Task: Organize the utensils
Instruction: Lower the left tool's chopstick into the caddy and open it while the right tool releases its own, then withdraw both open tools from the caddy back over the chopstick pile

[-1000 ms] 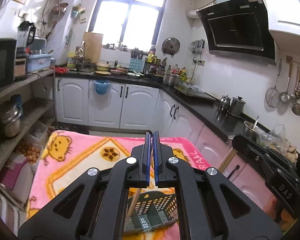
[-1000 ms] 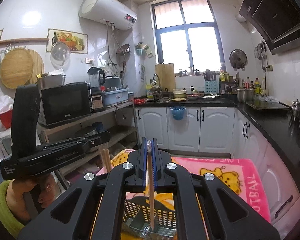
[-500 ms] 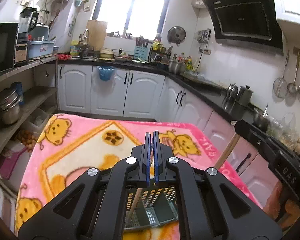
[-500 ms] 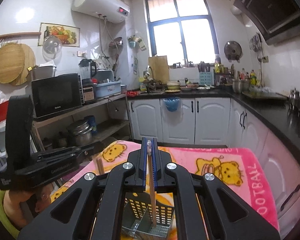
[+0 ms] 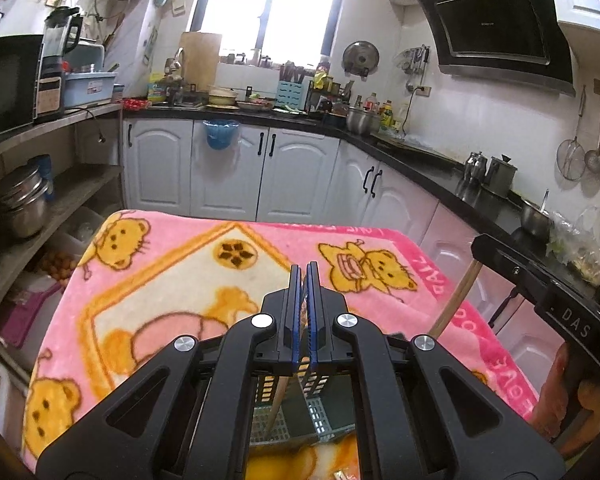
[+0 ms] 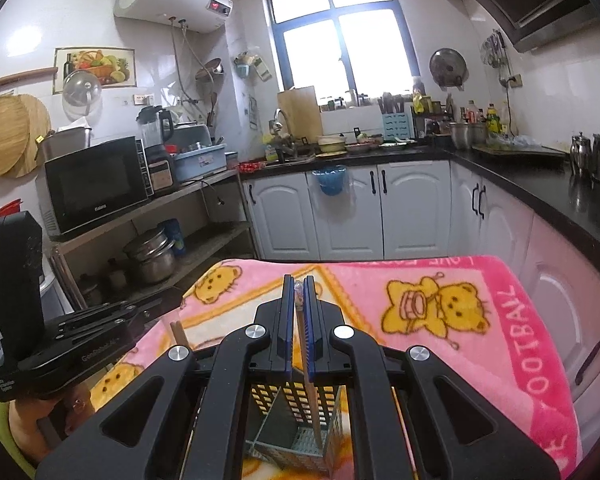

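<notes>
**Both tools closed on chopsticks over the utensil basket**

Right tool (image 6: 298, 300): jaws nearly together, pinching a wooden chopstick (image 6: 312, 400) between the blue pads (image 6: 287, 320). Stick top pokes out just above the pad tips; its shaft drops down through the gap into the basket (image 6: 296, 420) directly below. Lower end sits inside the right-hand compartment, near the slotted floor; contact with floor cannot be told.

Left tool (image 5: 304, 292): jaws also narrow, only a thin slit between the blue pads (image 5: 296, 320). A wooden chopstick (image 5: 278, 400) runs tilted below the pads into the same basket (image 5: 300, 416). Whether the pads actually clamp it is hard to see from this view, but it lines up with the slit.

Cross views: in the left wrist view the right tool's body (image 5: 540, 280) shows at the right edge, with a wooden stick (image 5: 456, 300) slanting under it and the person's hand (image 5: 560, 392) on the grip. In the right wrist view the left tool's body (image 6: 60, 340) shows at left, with a stick end (image 6: 178, 330) just beside it.

Basket: grey, slotted walls, divider in the middle, standing upright on the counter, which is covered by a pink bear-print blanket (image 6: 460, 300).

Beyond: white cabinets (image 6: 340, 212), black worktop (image 6: 540, 176), microwave (image 6: 96, 184) on a shelf at left, window (image 6: 340, 32) ahead.
</notes>
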